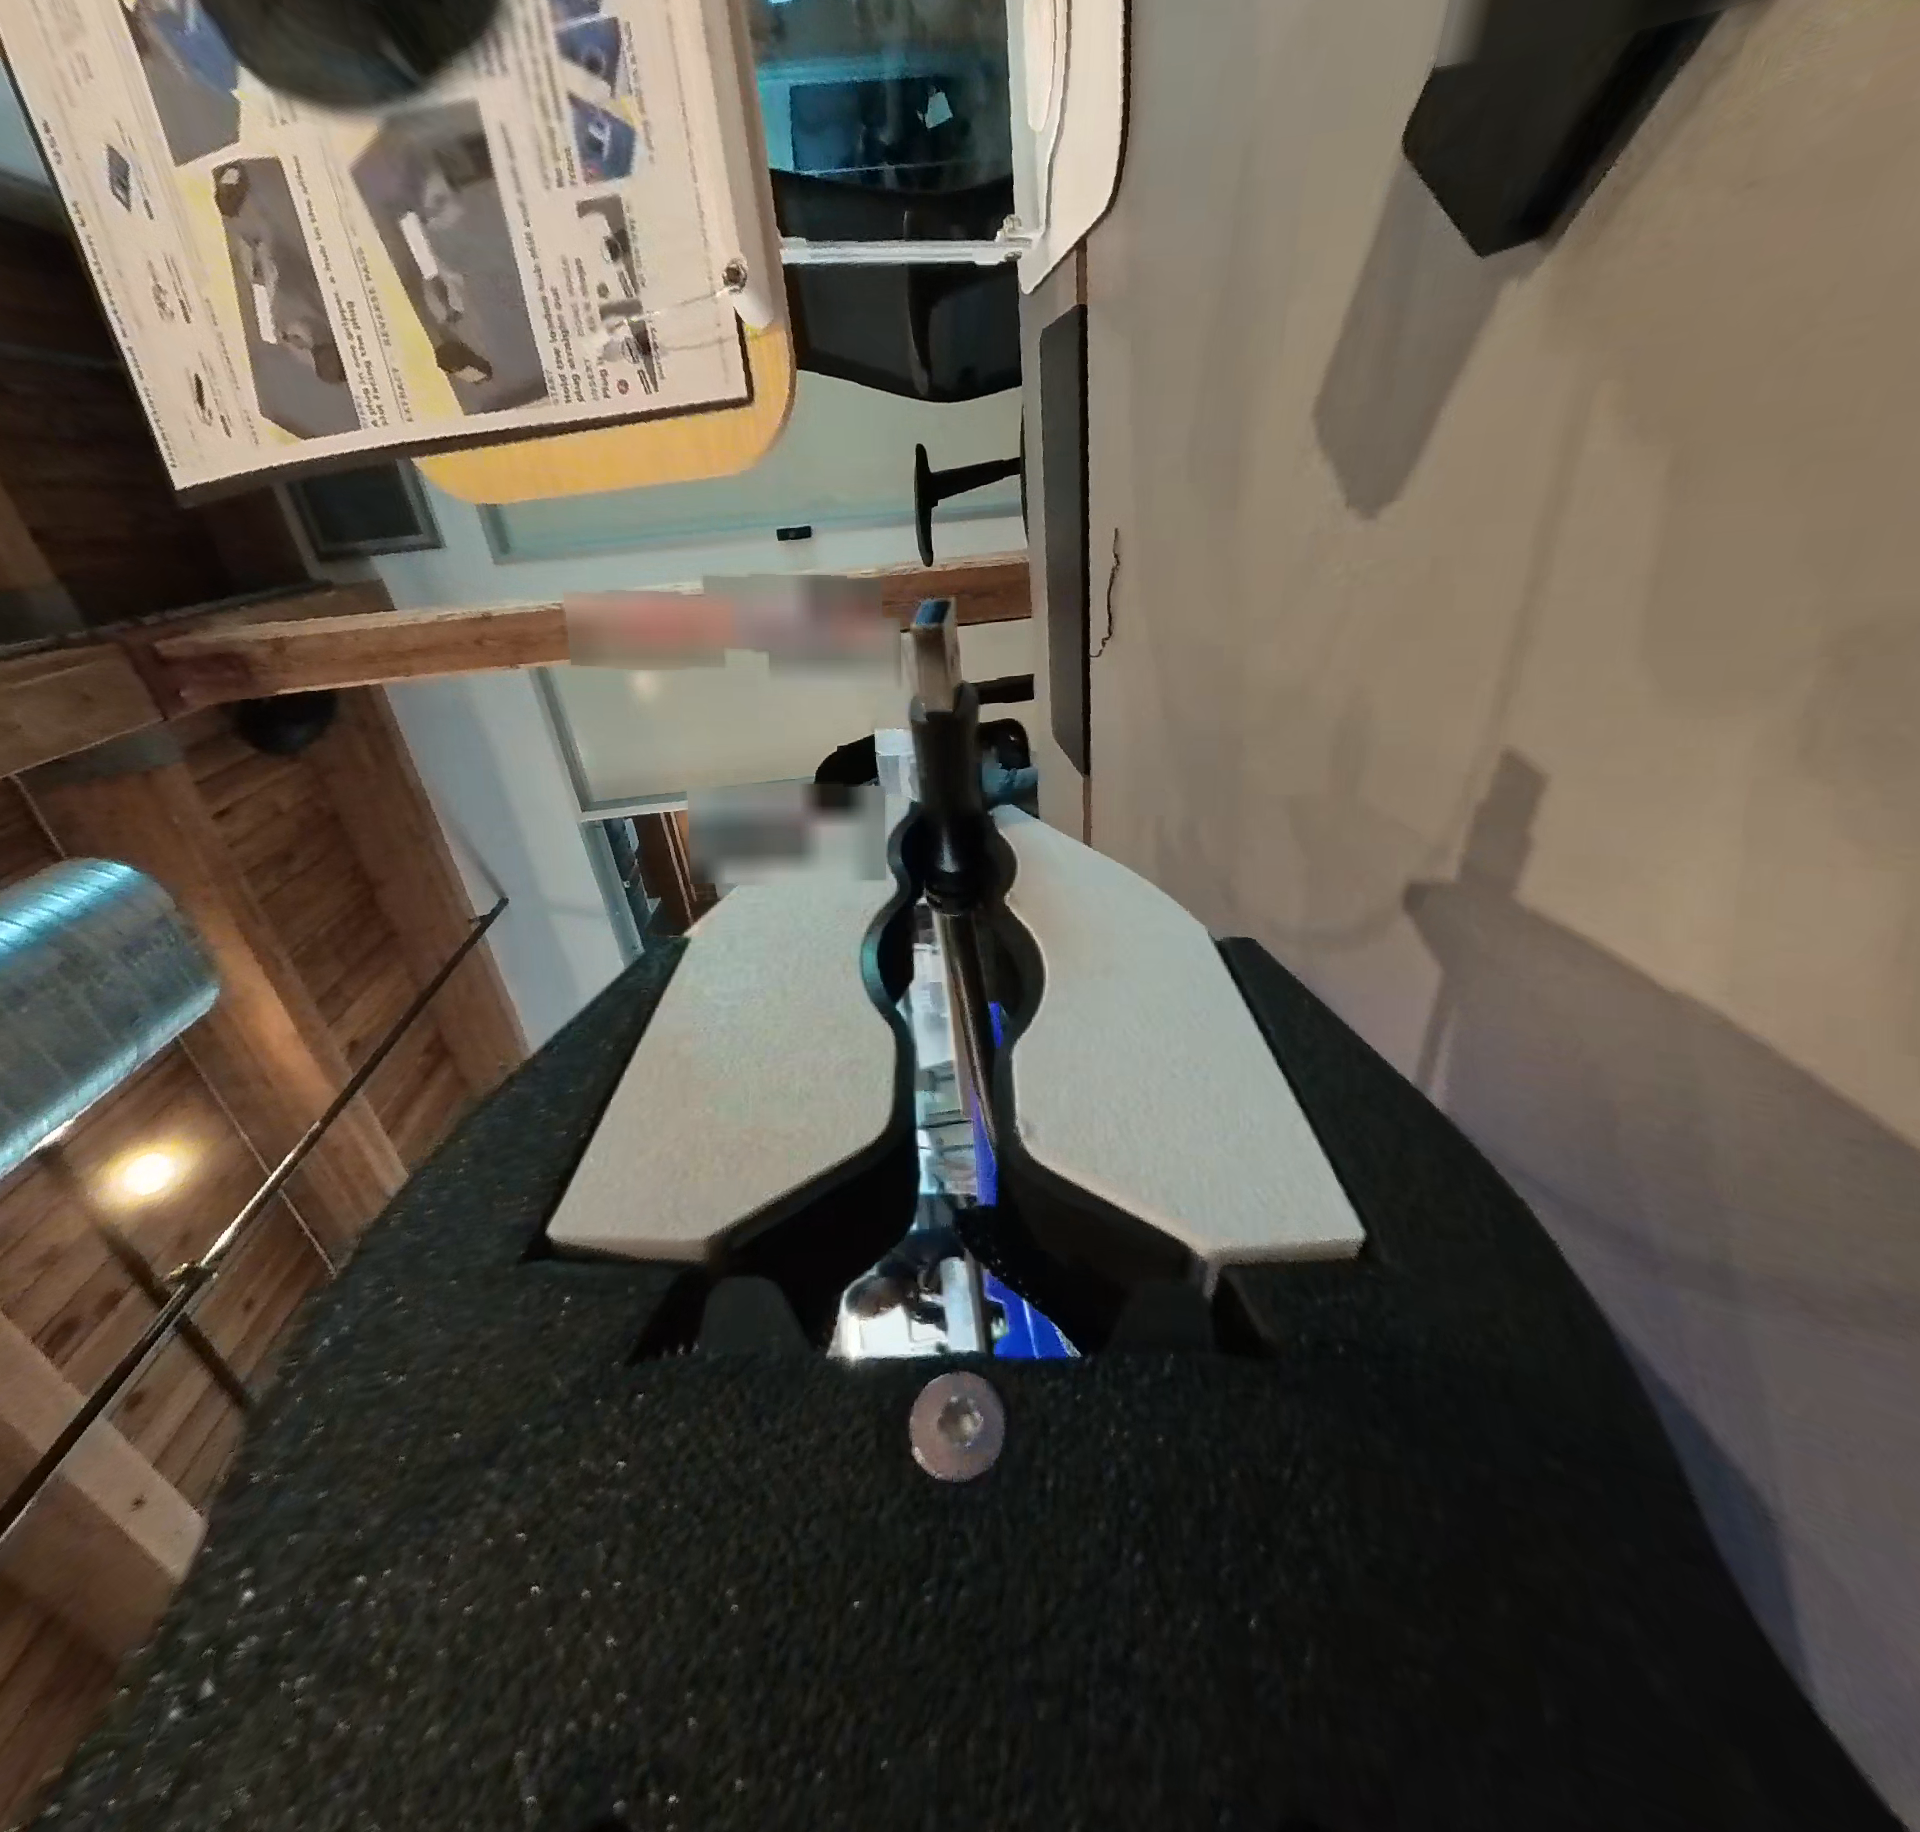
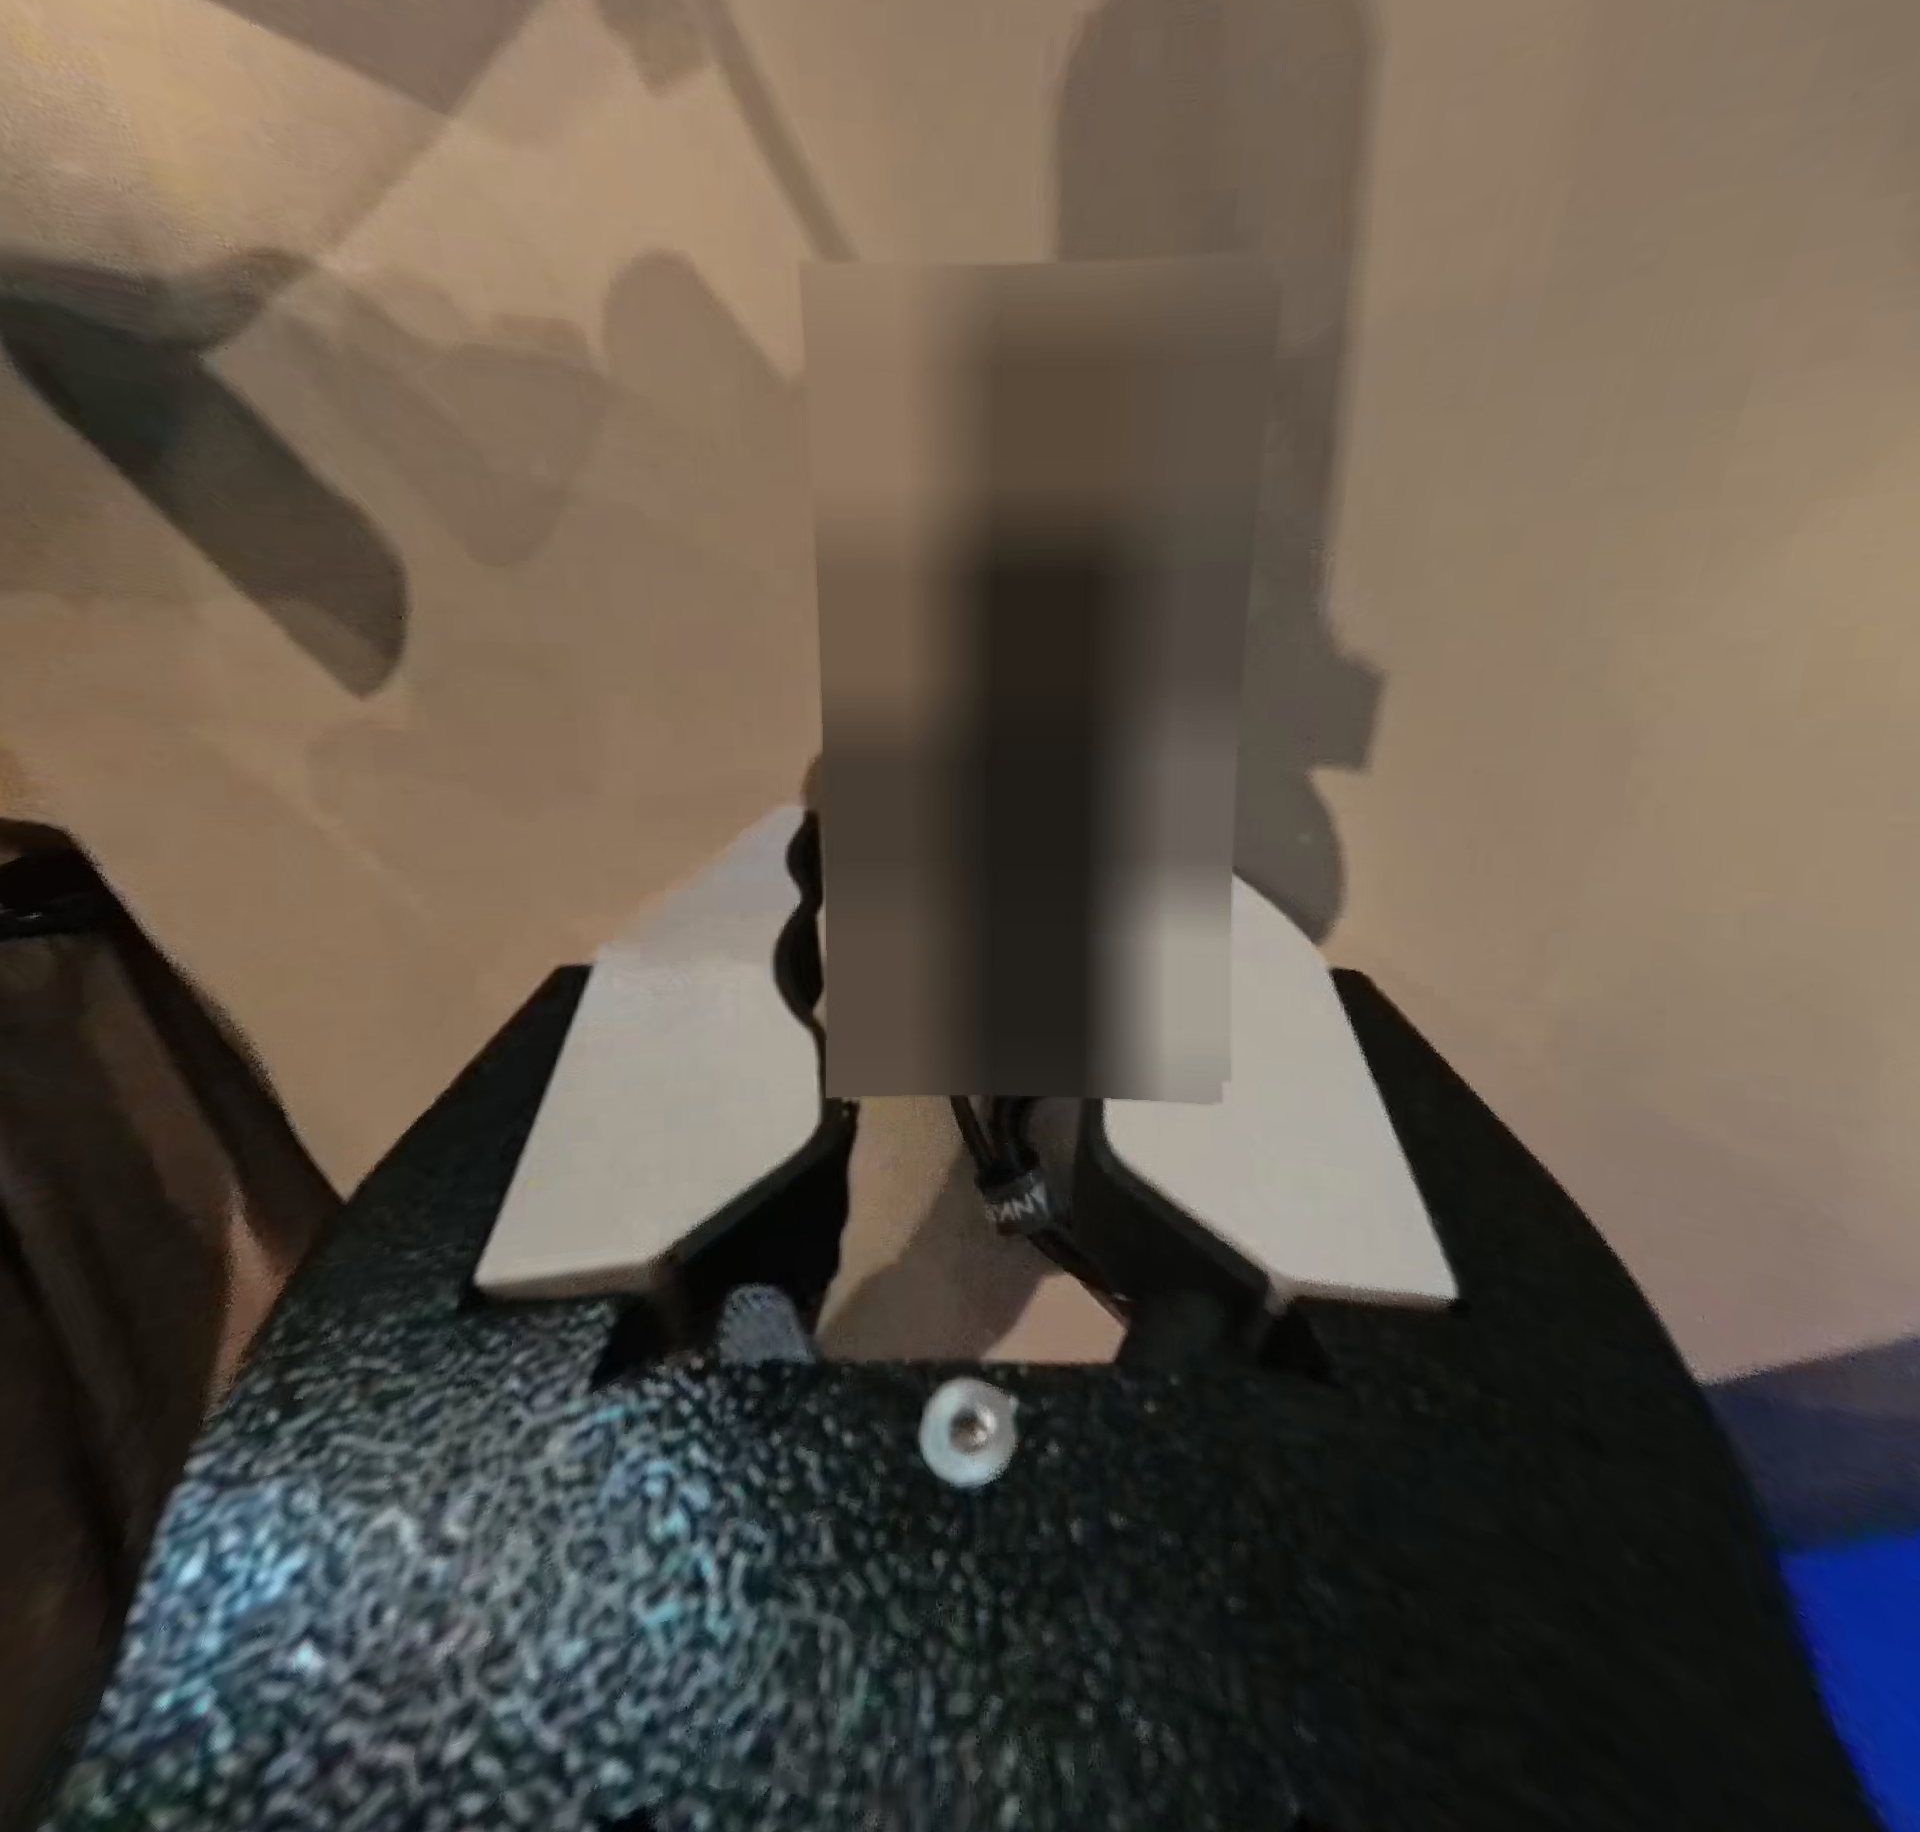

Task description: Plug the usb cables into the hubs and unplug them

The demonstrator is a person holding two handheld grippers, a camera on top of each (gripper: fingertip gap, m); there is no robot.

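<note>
In the left wrist view my left gripper (image 1: pixel 951 847) is shut on the black housing of a USB cable plug (image 1: pixel 935 702). Its silver end with a blue insert points forward, in the air beside the beige table (image 1: pixel 1558 847). The cable (image 1: pixel 971 1034) runs back between the fingers. In the right wrist view my right gripper (image 2: pixel 1039 899) is narrowly closed around a dark oblong thing, seemingly a hub, mostly hidden by a blur patch. Its black cable (image 2: pixel 1013 1190) trails back between the fingers. The held thing casts a long shadow (image 2: pixel 1216 224) on the table.
A black block-like thing (image 1: pixel 1538 151) lies on the table at the far end. A flat black pad (image 1: pixel 1065 535) sits near the table edge. A printed sheet on a wooden board (image 1: pixel 416 224) stands behind. A blurred dark shape (image 2: pixel 208 473) lies left of the right gripper.
</note>
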